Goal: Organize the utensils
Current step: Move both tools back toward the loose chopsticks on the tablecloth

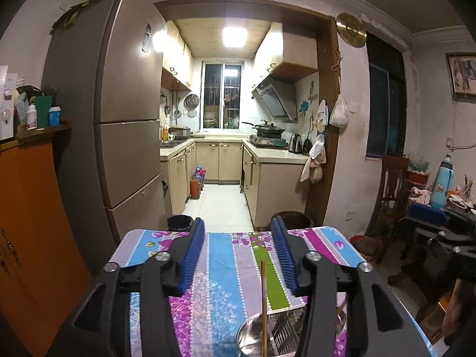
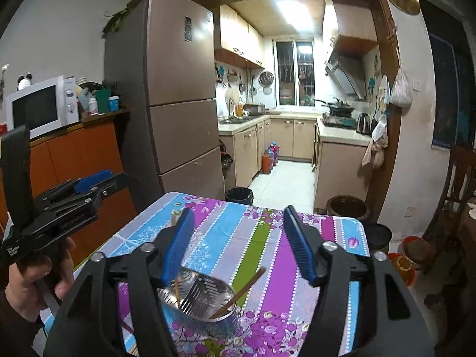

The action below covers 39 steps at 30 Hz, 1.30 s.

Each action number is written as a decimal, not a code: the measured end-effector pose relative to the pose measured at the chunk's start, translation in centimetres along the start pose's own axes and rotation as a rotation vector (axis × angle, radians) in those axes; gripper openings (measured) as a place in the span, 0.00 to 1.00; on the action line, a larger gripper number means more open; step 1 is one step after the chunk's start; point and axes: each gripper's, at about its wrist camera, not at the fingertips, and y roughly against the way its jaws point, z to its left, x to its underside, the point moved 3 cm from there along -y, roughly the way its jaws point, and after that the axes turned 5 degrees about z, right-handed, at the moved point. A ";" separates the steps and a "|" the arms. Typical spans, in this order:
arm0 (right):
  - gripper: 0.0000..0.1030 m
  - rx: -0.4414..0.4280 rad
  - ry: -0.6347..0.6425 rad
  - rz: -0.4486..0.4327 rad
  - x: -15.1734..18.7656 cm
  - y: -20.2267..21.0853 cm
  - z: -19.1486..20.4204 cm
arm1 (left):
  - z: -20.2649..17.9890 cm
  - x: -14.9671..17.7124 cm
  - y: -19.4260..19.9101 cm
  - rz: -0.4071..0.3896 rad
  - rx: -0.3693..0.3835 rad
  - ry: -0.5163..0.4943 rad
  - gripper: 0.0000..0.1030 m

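A perforated metal utensil holder [image 2: 205, 300] stands on the table's striped flowered cloth [image 2: 276, 270], low between my right gripper's fingers. Two wooden chopsticks [image 2: 242, 290] lean in it. A further chopstick [image 2: 173, 220] lies on the cloth, mostly hidden behind the left finger. My right gripper [image 2: 239, 209] is open above the holder, its blue pads touching nothing. In the left wrist view the holder [image 1: 253, 334] sits at the bottom edge, with one chopstick [image 1: 263, 300] rising between the open fingers of my left gripper [image 1: 238, 221], clear of both pads. A hand [image 2: 32, 279] holds that left gripper [image 2: 89, 183].
Beyond the table's far edge stand a black bin [image 2: 239, 195] and a brown pot [image 2: 346, 206] on the floor. A tall fridge [image 2: 178, 89] and an orange cabinet [image 2: 83, 154] bearing a microwave [image 2: 38, 108] line the left. A wooden chair [image 1: 389, 187] and cluttered table are right.
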 end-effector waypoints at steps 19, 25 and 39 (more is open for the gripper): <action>0.90 -0.022 0.050 -0.238 7.2 15.3 7.4 | 0.8 7.2 18.4 -0.170 -0.006 -0.007 0.74; 0.90 -0.034 0.036 -0.265 9.0 17.6 8.3 | 0.1 9.7 21.7 -0.182 -0.001 -0.022 0.74; 0.51 -0.031 -0.072 -0.112 27.3 17.5 11.3 | 1.6 30.4 21.6 0.032 -0.018 -0.030 0.74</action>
